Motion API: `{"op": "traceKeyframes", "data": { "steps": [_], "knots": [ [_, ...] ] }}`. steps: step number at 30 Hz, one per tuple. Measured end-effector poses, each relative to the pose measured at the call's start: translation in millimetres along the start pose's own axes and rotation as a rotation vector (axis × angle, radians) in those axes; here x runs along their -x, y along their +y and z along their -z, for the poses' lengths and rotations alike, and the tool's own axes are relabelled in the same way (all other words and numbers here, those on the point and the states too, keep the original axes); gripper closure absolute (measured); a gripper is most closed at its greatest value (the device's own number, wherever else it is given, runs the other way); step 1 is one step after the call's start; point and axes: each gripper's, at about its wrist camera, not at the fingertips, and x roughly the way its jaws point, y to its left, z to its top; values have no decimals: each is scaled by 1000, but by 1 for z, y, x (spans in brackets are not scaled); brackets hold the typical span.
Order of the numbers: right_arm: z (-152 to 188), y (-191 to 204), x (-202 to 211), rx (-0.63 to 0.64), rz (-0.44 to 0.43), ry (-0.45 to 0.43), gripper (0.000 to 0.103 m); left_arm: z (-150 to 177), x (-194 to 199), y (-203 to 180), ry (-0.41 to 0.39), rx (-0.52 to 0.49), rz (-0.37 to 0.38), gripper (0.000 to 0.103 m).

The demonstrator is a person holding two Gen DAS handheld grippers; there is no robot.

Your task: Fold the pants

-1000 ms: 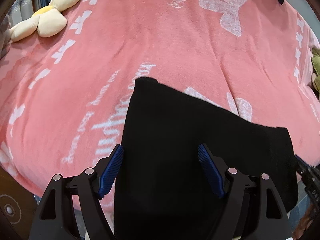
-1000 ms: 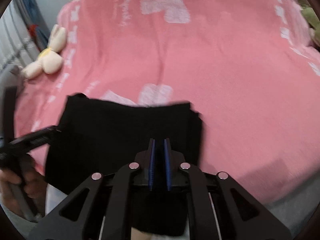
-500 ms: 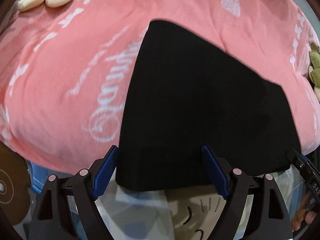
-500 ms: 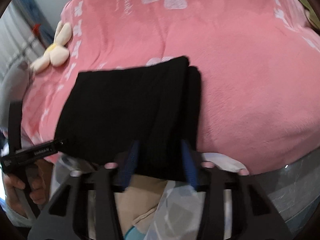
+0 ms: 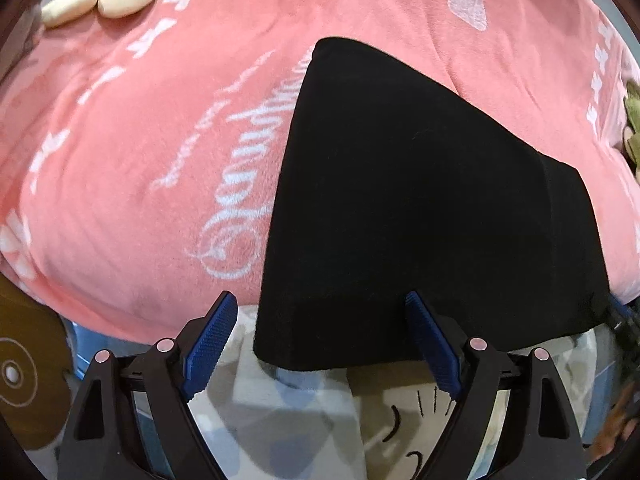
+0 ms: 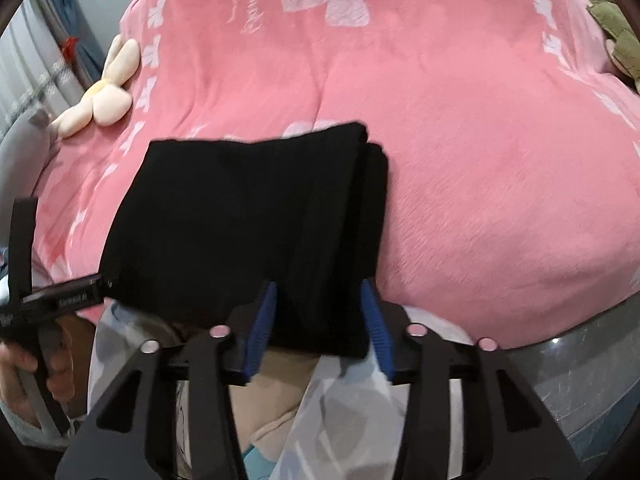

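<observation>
On the near edge of the pink blanket (image 6: 460, 184) lie the black pants (image 5: 432, 208), already a compact folded stack, near hem just overhanging the bed edge. Right-hand side of the stack shows stepped layers in the right wrist view; a second ply peeks out beside the top one.

Left gripper (image 5: 320, 344): jaws spread wide, blue pads standing either side of the stack's near left corner, cloth between them but not pressed. Nothing held.

Right gripper (image 6: 316, 324): jaws opening at this moment; the near right edge of the pants sits between the pads, which do not appear to press on the cloth. Reads as a release.

Left hand (image 6: 36, 364) visible at the left of the right wrist view, wrapped round its gripper handle. Cream plush toy (image 6: 100, 92) well apart at the far left of the bed; a green plush (image 6: 616, 36) at the far right edge.

Handling judgement: fabric looks soft, matte and of medium weight, limp rather than stiff; it drapes over the mattress curve. Not slippery; the fleecy blanket probably grips it, so dragging would ruck the lower layers. Not fragile.

Where to take hold, if another fold or a squaring-up is wanted: pinch through all plies at the two near corners, deep enough to catch the offset under-layer on the right; a shallow bite would lift only the top ply and spoil the stack.

Task looks near done.
</observation>
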Motion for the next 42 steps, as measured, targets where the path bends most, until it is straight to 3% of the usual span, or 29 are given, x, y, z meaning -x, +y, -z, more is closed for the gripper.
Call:
{"op": "traceKeyframes", "data": {
  "steps": [6, 12, 17, 20, 21, 23, 25, 27, 30, 32, 34, 36, 37, 39, 42],
  "knots": [
    [-2, -13, -18, -123, -36, 36, 40, -3, -3, -6, 8, -15, 18, 18],
    [3, -13, -37, -142, -75, 75, 38, -4, -11, -1, 28, 0, 59, 16],
    [3, -19, -54, -206, -146, 100, 32, -13, -30, 12, 66, 62, 189, 9],
    [-1, -19, -61, -213, -173, 101, 30, -17, -51, 29, 123, 161, 329, 5],
    [-2, -19, -64, -216, -185, 105, 37, -18, -53, 33, 111, 180, 365, 8],
    [-8, -16, -65, -202, -215, 106, 54, -19, -50, 32, 95, 167, 420, 27],
    [-18, -8, -54, -158, -217, 97, 64, -21, -39, 30, 78, 146, 447, 63],
    [-25, -1, -37, -137, -247, 84, 66, -22, -16, 25, 45, 104, 421, 76],
    [-31, 11, 3, -70, -265, 59, 65, -21, 23, 22, 4, 59, 424, 78],
    [-25, 12, 7, -33, -241, 88, 63, -15, 39, 19, 17, 33, 413, 77],
    [-9, 3, -7, -22, -158, 142, 56, -1, 32, 12, 77, 17, 380, 68],
    [5, -1, -22, -11, -66, 194, 51, 9, 11, -4, 147, -13, 294, 62],
    [9, -2, -19, -12, -70, 149, 48, 13, 4, -8, 169, -17, 254, 57],
    [10, 2, -15, 5, -41, 115, 43, 17, -1, -17, 163, -31, 176, 51],
    [8, 9, -18, 36, -18, 100, 40, 15, 0, -26, 133, -64, 123, 43]
  ]
}}
